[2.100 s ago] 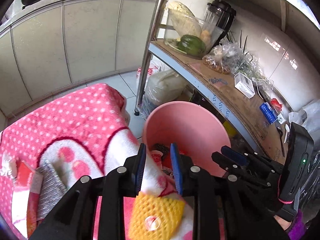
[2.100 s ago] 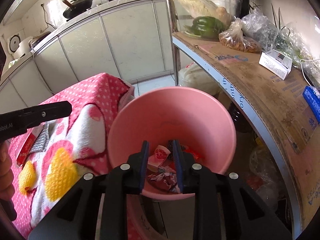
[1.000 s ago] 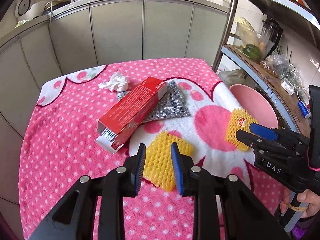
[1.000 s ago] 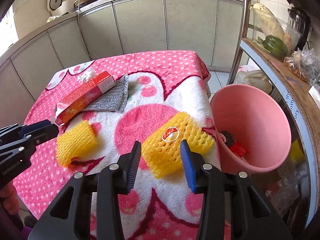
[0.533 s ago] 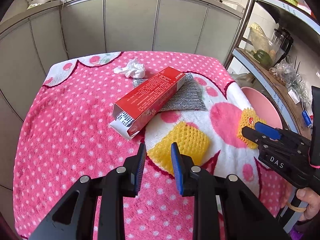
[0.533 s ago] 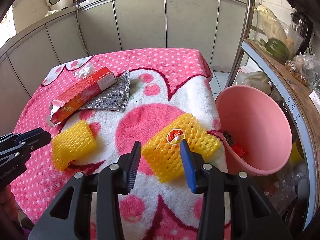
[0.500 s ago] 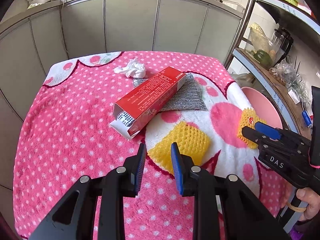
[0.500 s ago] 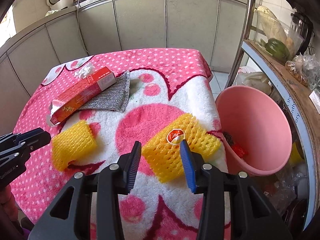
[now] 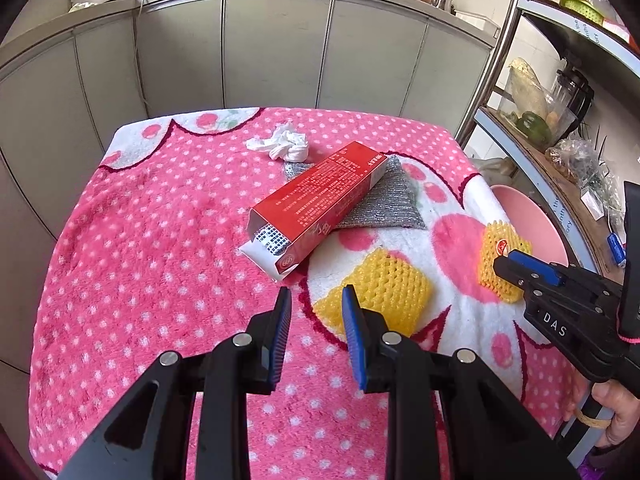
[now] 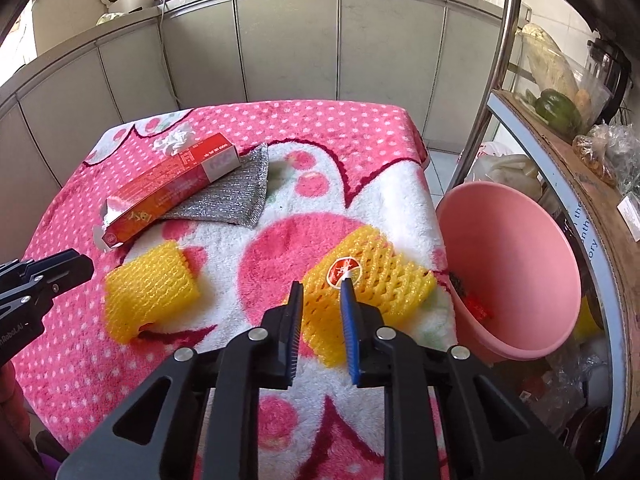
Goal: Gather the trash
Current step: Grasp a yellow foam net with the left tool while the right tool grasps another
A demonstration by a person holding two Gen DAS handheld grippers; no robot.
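On the pink dotted blanket (image 9: 140, 264) lie a red carton (image 9: 320, 200), a crumpled white tissue (image 9: 284, 146), a grey scouring cloth (image 9: 384, 204) and two yellow foam fruit nets. My left gripper (image 9: 316, 300) is open and empty, just short of the nearer net (image 9: 384, 284). My right gripper (image 10: 322, 292) is open and empty, its fingertips over the net with the red sticker (image 10: 368, 276). The pink bin (image 10: 516, 264) stands off the table's right edge with trash inside.
A metal shelf rack (image 10: 568, 152) with vegetables and bags stands to the right, behind the bin. Grey cabinets (image 9: 276, 52) run along the back. The right gripper also shows in the left wrist view (image 9: 520, 264).
Both grippers have drawn back from the bin and swung over the table. In the last half second both moved a little closer to the yellow nets.
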